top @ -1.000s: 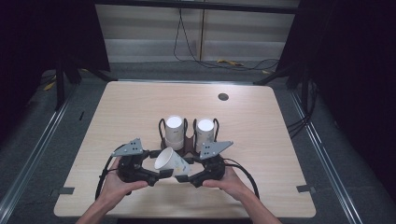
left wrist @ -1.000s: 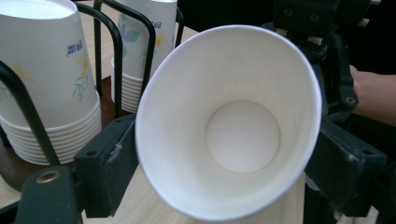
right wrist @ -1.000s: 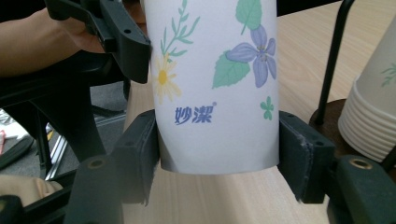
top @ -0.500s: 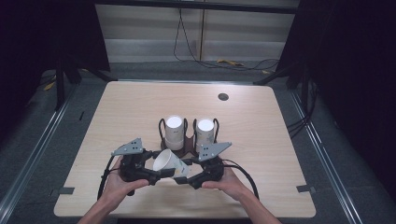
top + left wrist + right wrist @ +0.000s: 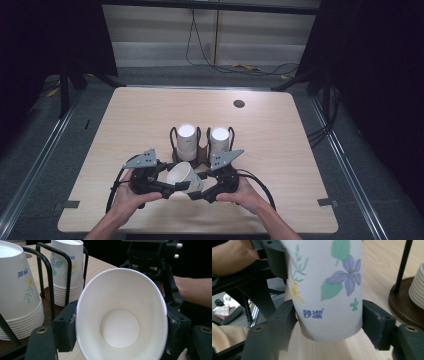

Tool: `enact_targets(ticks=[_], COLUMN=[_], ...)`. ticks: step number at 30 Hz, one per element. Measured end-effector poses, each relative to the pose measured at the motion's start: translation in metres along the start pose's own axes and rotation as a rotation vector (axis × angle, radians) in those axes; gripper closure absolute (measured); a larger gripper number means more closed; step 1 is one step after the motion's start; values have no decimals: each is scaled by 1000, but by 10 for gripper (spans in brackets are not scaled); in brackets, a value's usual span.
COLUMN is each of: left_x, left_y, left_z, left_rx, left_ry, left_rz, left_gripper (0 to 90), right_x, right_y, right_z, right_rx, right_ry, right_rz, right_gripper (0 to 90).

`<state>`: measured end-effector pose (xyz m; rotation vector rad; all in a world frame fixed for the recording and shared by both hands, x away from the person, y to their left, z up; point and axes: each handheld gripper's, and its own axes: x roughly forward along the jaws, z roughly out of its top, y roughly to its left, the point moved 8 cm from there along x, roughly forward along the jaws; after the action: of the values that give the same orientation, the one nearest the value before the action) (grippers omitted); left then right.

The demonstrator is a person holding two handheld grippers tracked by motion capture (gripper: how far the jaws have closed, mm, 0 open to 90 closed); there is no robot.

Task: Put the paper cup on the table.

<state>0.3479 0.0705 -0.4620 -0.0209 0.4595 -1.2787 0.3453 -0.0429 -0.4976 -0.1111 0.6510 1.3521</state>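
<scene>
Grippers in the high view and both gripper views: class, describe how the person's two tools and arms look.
Both the left gripper and right gripper are black, each topped by a grey three-cornered plate and trailing a black cable. Their blocky black jaws carry round brass-coloured fittings. The forearms are bare, with no sleeves visible.

The paper cup (image 5: 121, 322) looked matt and smooth; the table (image 5: 135, 120) was pale wood; the rack (image 5: 51, 277) was glossy black wire.

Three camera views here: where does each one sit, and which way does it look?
High view: above the table, looking down; both hands hold a paper cup.
Left gripper view: on the left gripper, looking into the cup's mouth.
Right gripper view: on the right gripper, facing the cup's base.
All share the cup.
</scene>
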Motion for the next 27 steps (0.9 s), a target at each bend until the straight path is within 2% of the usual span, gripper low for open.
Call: enact_targets(ticks=[5, 7, 11, 12, 17, 21, 24, 27], left_x=[-1, -5, -9, -12, -18, -26, -29, -31], left_y=[3, 7, 12, 14, 18, 25, 33, 39], left_z=[-1, -2, -3, -3, -2, -3, -6, -8], left_rx=[-8, -8, -16, -19, -23, -28, -23, -27], left_ry=[1, 8, 7, 6, -5, -3, 25, 33], left_rz=[10, 33, 47, 54, 67, 116, 195, 206], left_gripper=[271, 263, 262, 262, 262, 261, 256, 255], right_x=[0, -1, -3, -7, -14, -17, -18, -18], right_y=[-5, -9, -14, -17, -21, -23, -21, -19], right_z=[-1, -3, -4, -3, 0, 0, -3, -6], right_rx=[28, 37, 53, 69, 77, 84, 78, 63], right_ry=[10, 26, 25, 9, -11, -19, -4, 7], right_rz=[-16, -48, -81, -101, -134, -151, -159, -169], right_gripper=[183, 156, 147, 148, 150, 154, 187, 192])
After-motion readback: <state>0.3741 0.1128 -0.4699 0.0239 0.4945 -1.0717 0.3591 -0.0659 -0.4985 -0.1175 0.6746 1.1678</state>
